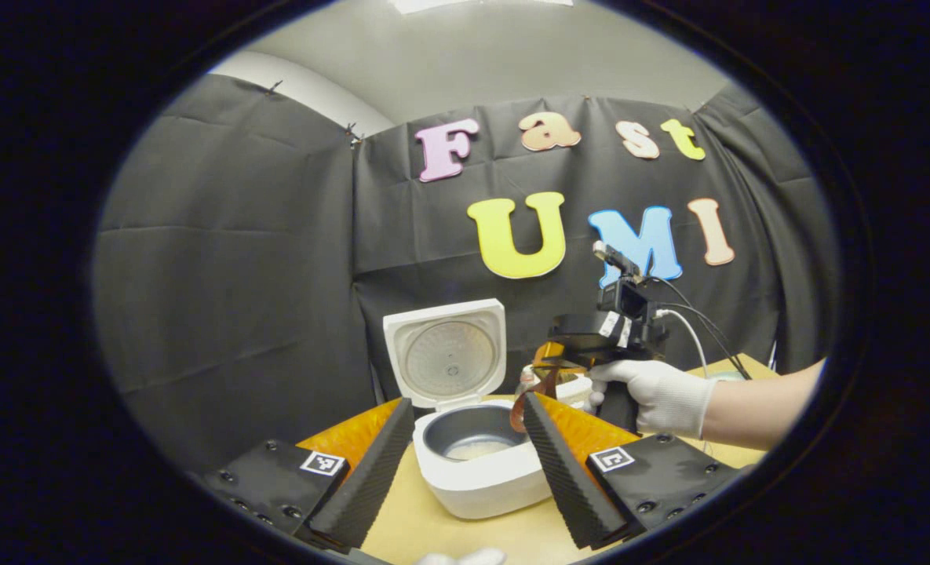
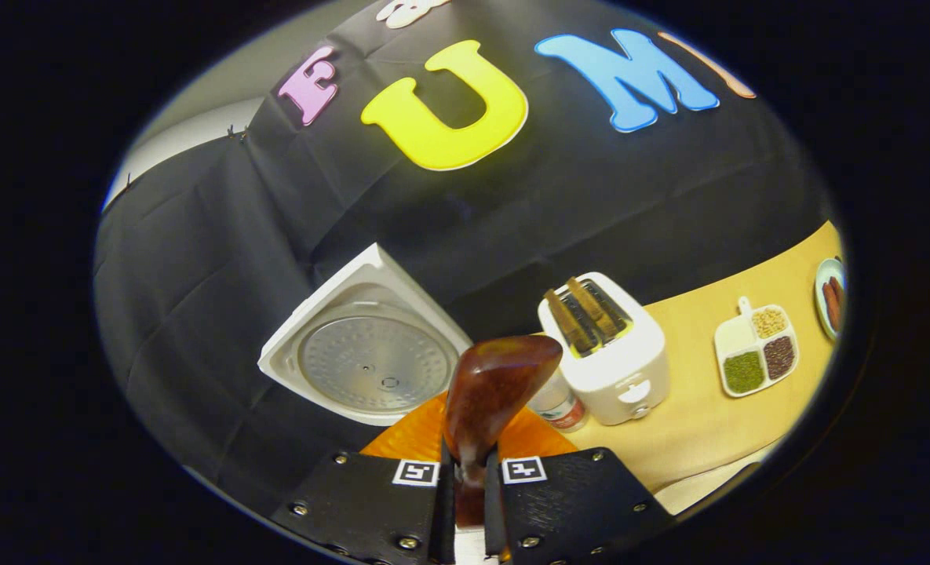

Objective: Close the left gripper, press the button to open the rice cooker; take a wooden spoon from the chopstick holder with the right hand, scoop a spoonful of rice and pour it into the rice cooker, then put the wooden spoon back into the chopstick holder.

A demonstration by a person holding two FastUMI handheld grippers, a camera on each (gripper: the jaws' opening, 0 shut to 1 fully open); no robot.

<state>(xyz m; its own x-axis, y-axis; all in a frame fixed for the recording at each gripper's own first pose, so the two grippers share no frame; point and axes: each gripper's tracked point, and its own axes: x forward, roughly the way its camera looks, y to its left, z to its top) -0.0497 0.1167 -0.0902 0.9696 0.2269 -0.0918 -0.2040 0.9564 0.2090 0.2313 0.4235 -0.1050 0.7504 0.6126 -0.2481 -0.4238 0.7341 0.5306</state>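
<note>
The white rice cooker stands open with its lid raised. A little rice lies in the grey inner pot. My left gripper is open, its fingers on either side of the cooker's front. A gloved hand holds my right gripper just right of the pot, with the wooden spoon hanging down over the pot's right rim. In the right gripper view my right gripper is shut on the spoon's handle, and the spoon's bowl points away toward the lid.
The cooker sits on an orange mat on a wooden table. A white toaster with toast and a small bottle stand to the right. Farther right lie a divided dish of grains and a plate.
</note>
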